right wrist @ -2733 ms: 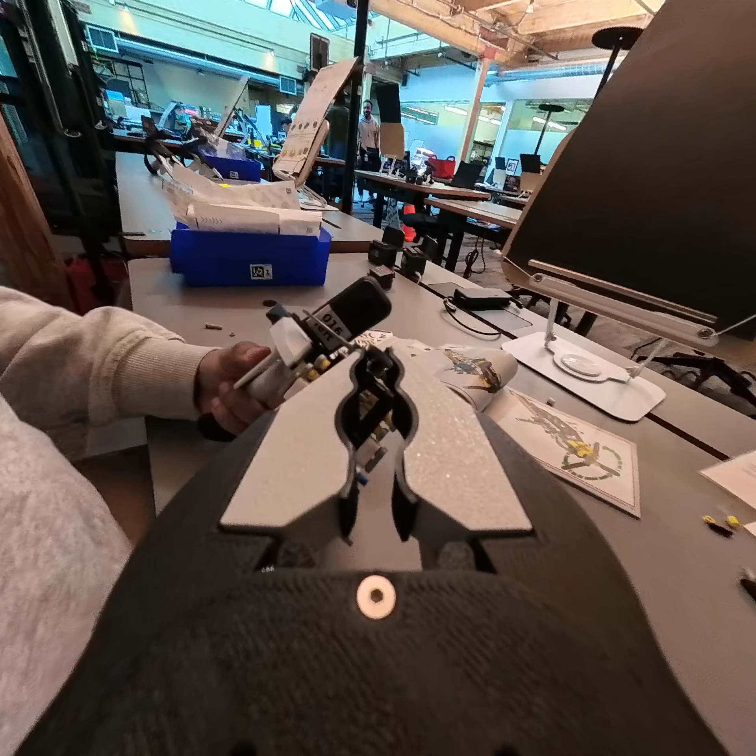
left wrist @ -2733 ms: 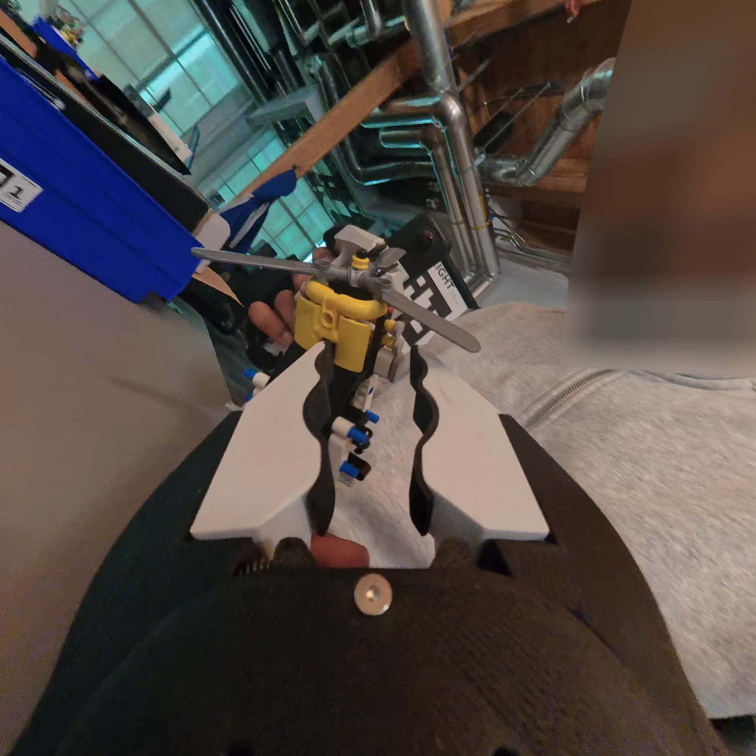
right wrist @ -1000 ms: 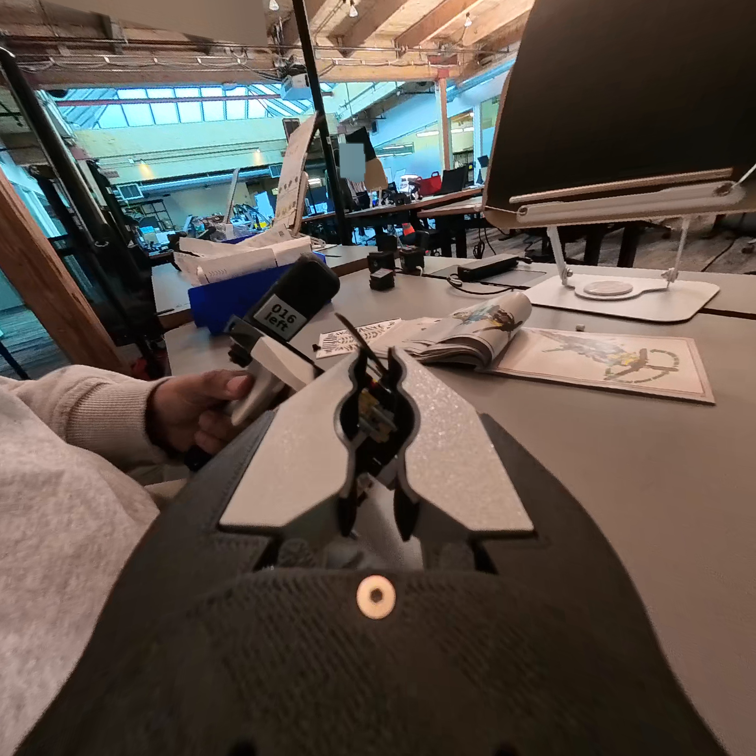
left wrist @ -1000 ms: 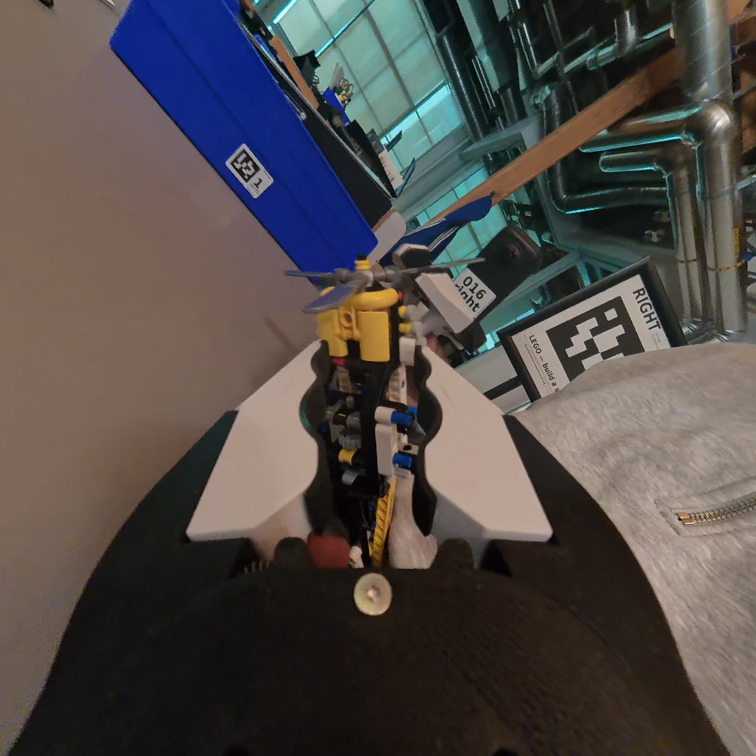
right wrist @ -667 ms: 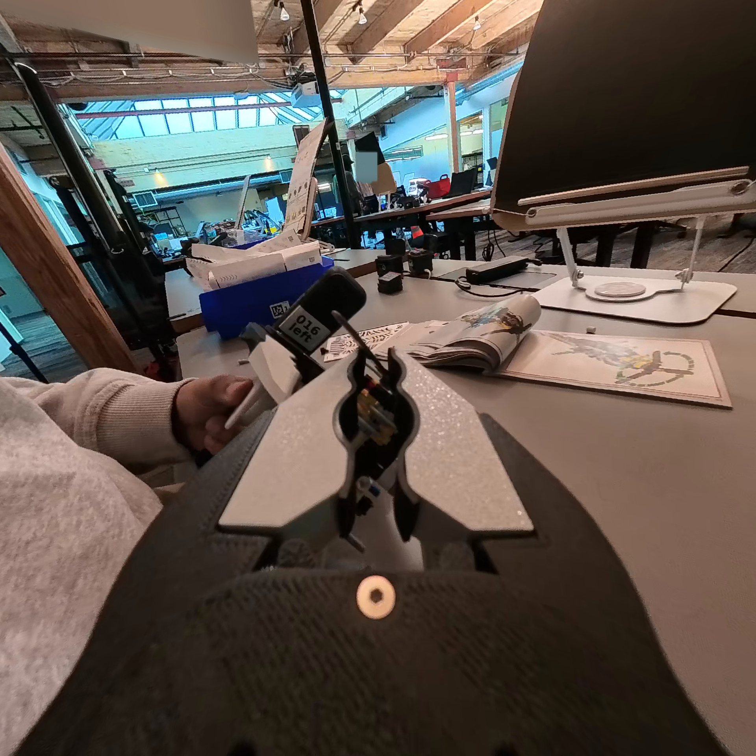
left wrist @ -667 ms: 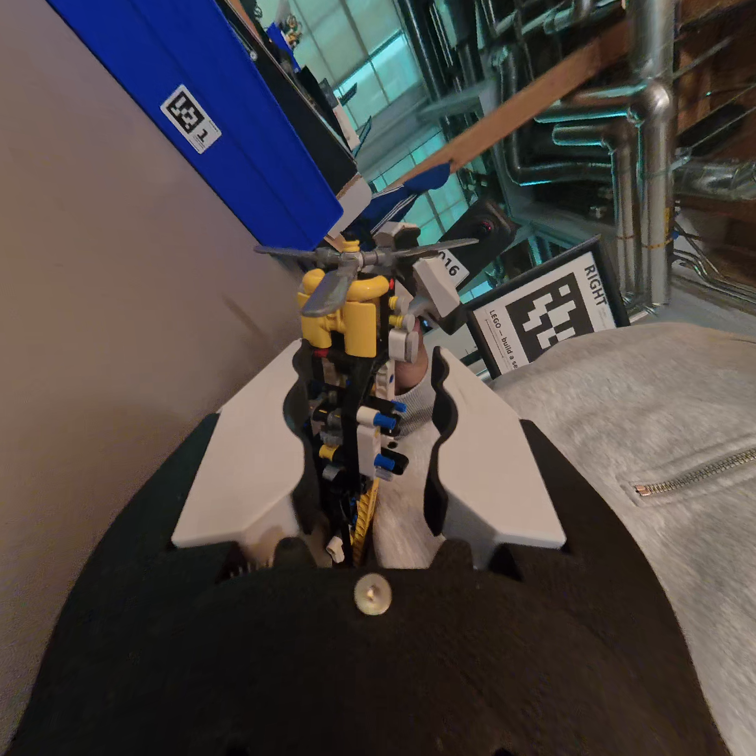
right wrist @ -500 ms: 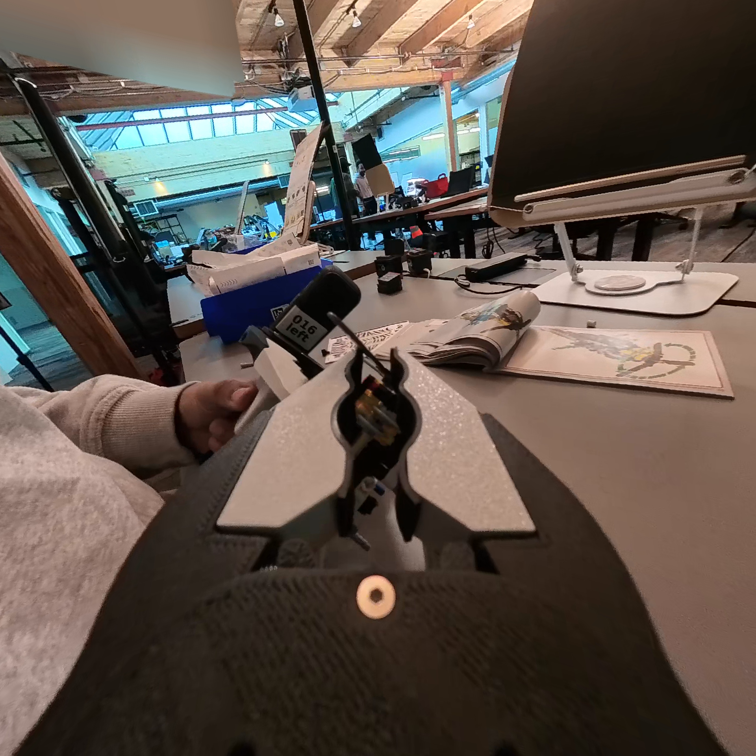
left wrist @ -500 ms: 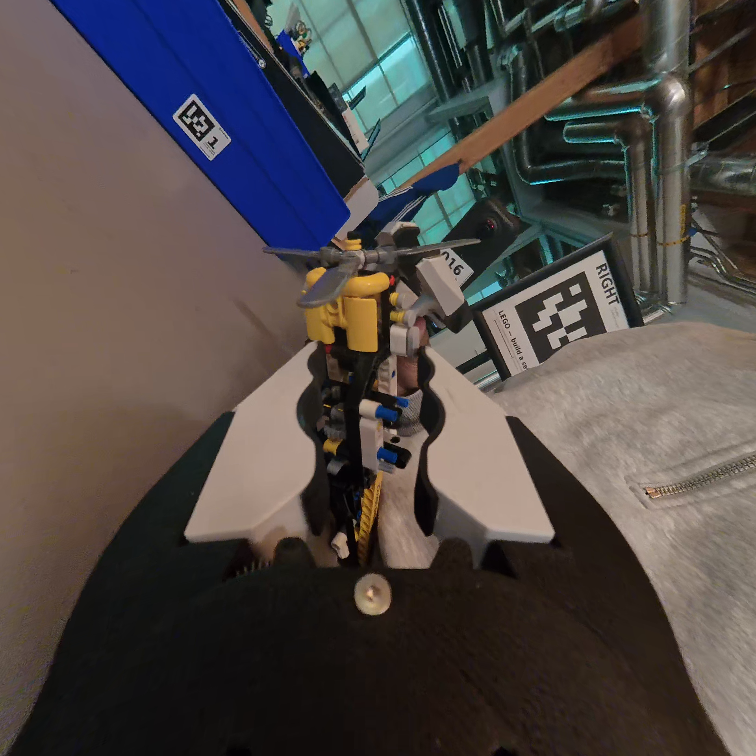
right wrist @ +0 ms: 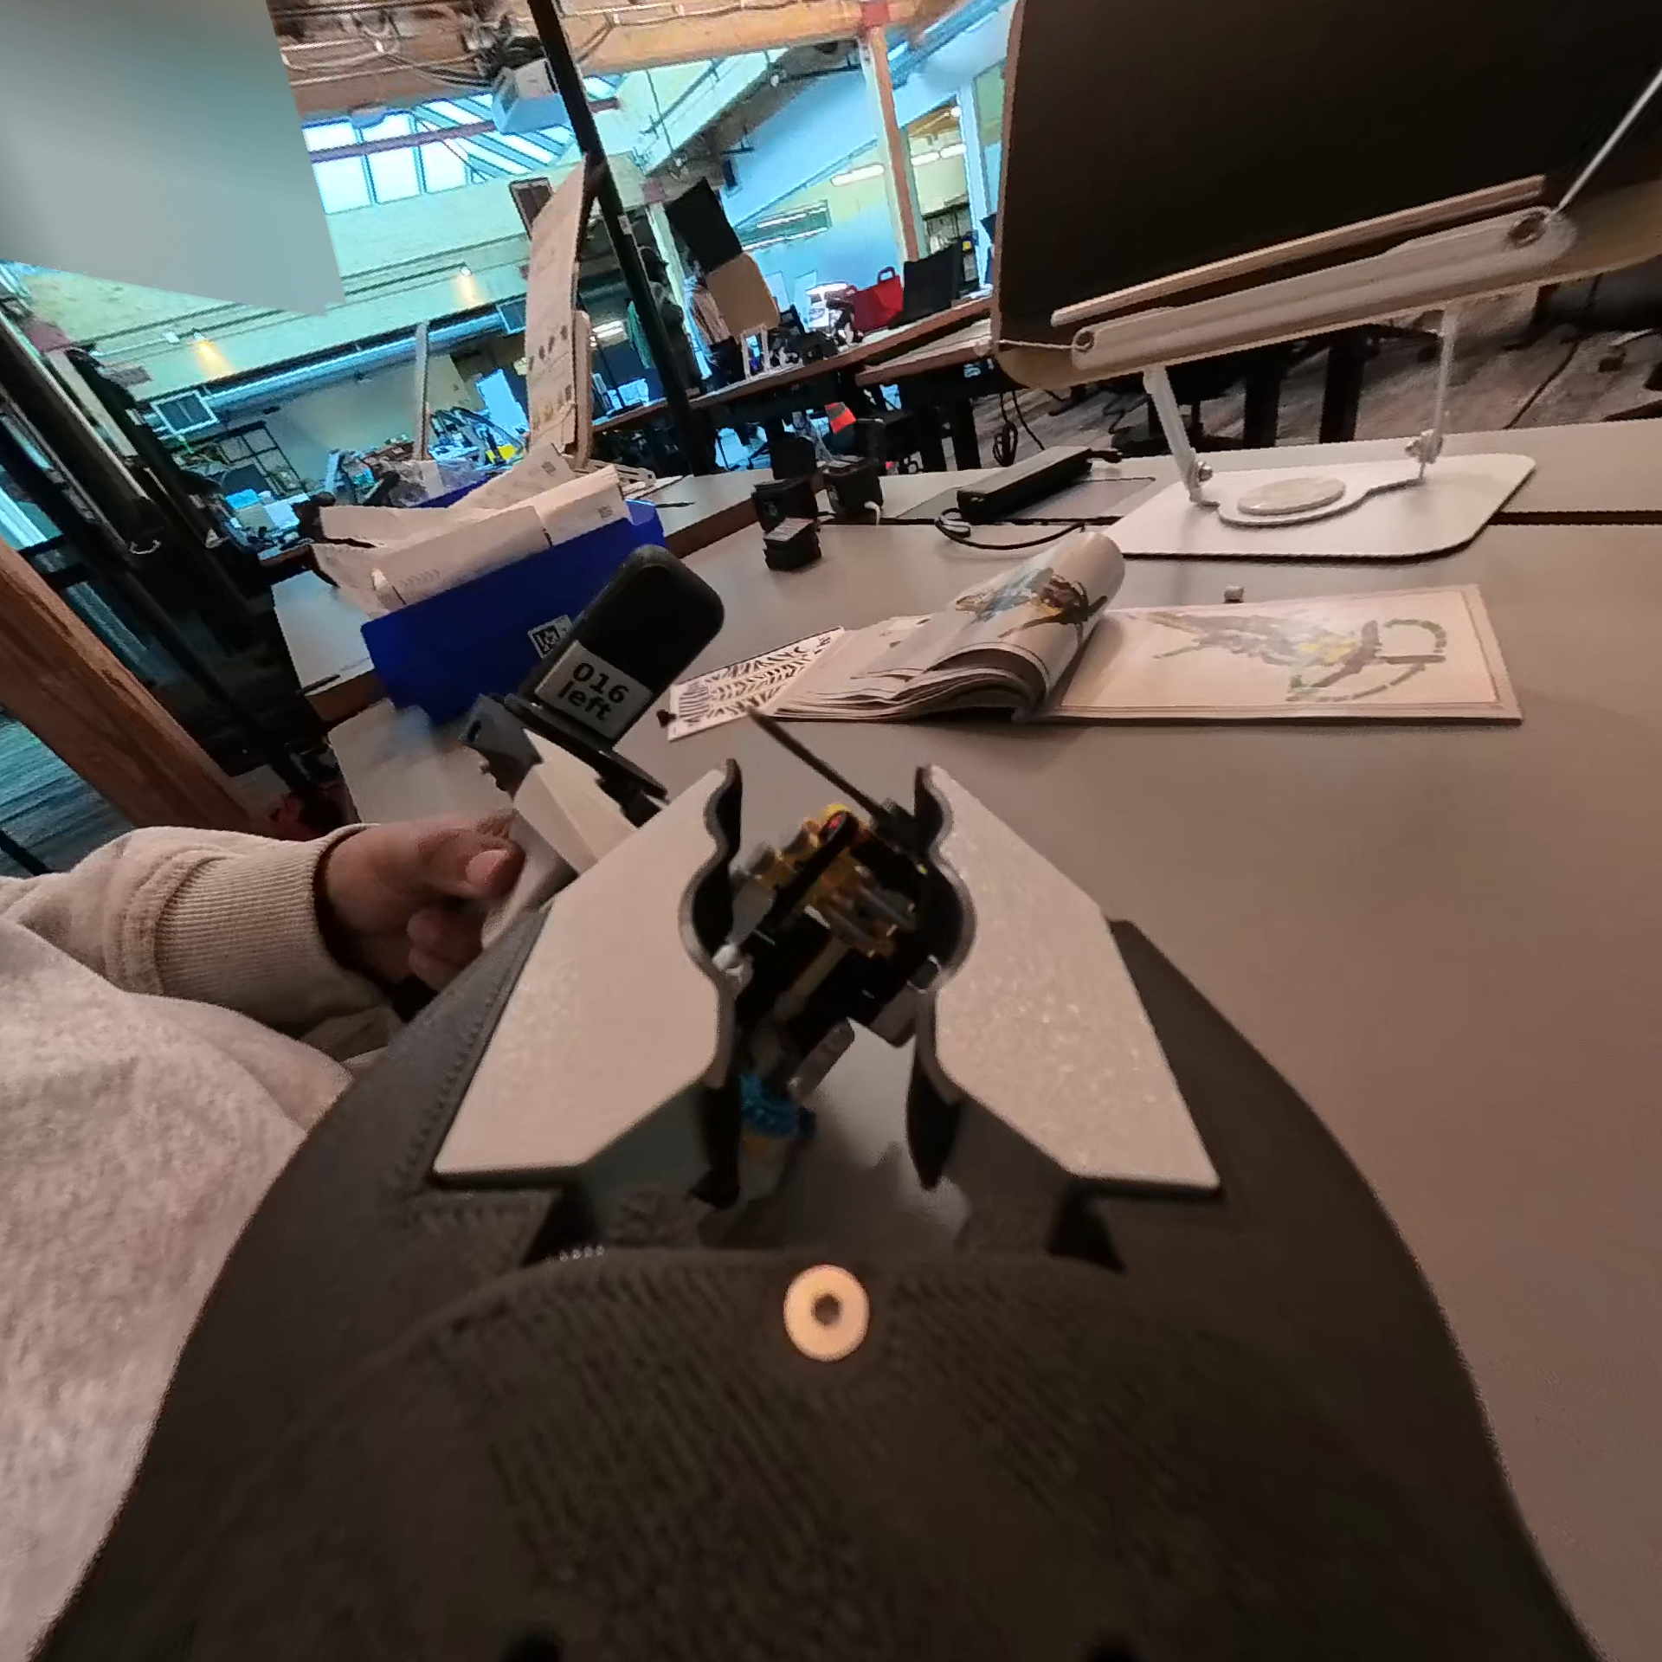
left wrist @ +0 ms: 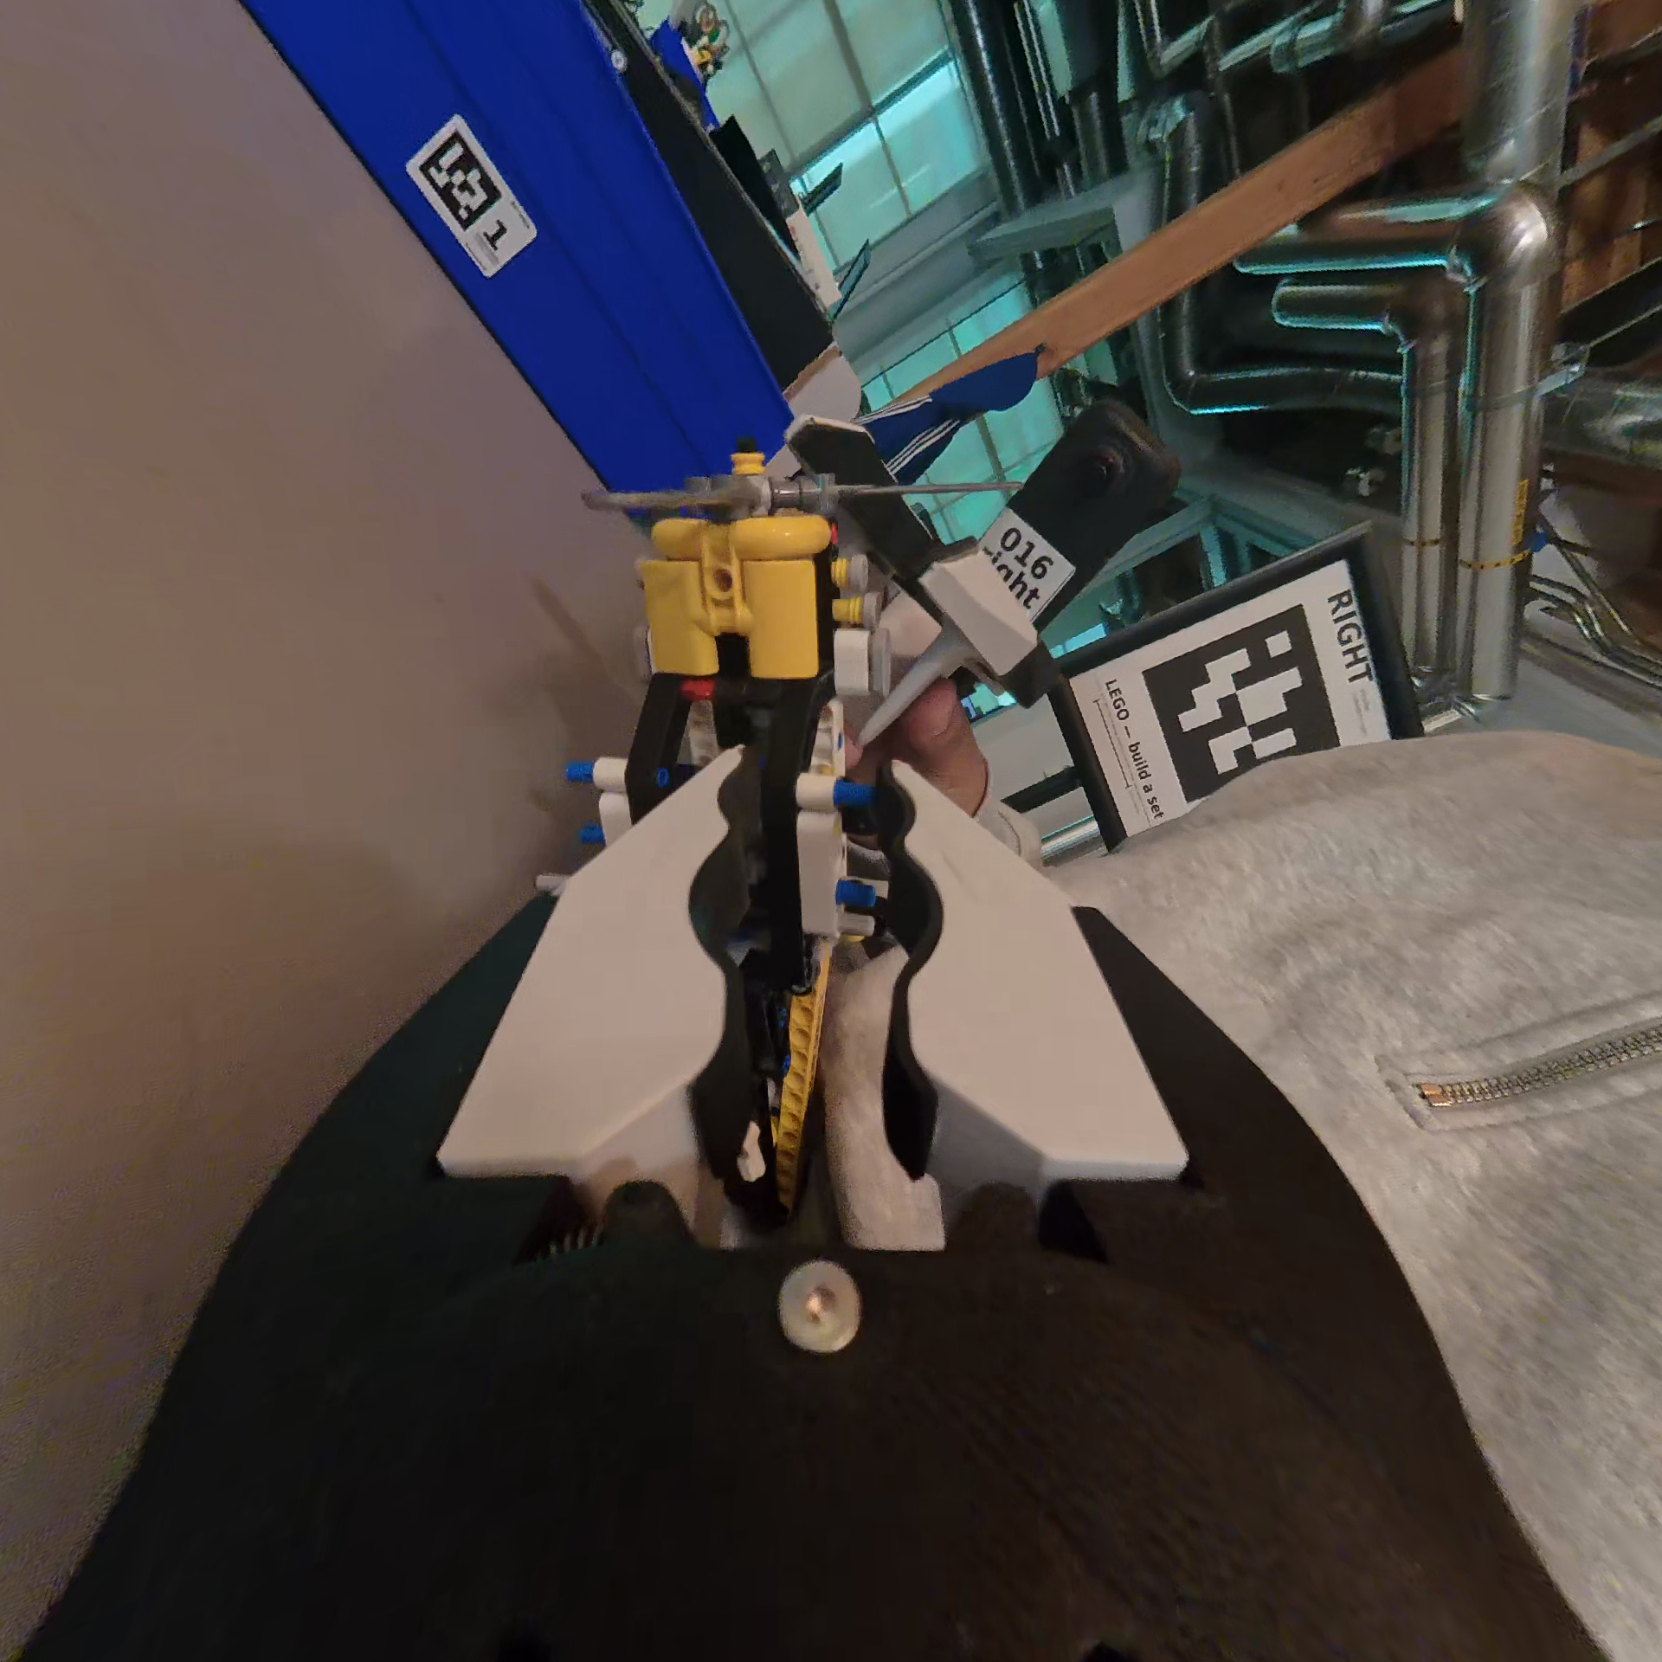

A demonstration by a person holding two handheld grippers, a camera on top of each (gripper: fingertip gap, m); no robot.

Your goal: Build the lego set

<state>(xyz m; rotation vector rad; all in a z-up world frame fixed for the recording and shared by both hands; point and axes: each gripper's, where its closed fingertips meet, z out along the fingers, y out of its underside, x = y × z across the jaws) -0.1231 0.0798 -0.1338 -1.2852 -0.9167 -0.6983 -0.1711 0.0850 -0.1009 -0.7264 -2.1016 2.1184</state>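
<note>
yellow-and-black lego helicopter (left wrist: pixel 755 719) is up off the grey table (right wrist: pixel 1349 899), caught between both tools; left gripper (left wrist: pixel 809 809) pinches its black frame, right gripper (right wrist: pixel 827 809) is clamped on the body too; my worry is the thin rotor blades (left wrist: pixel 719 495); twist the two grips against each other and something probably pops off; loads of bare table ahead, instruction booklet (right wrist: pixel 1079 647) well apart.
</note>
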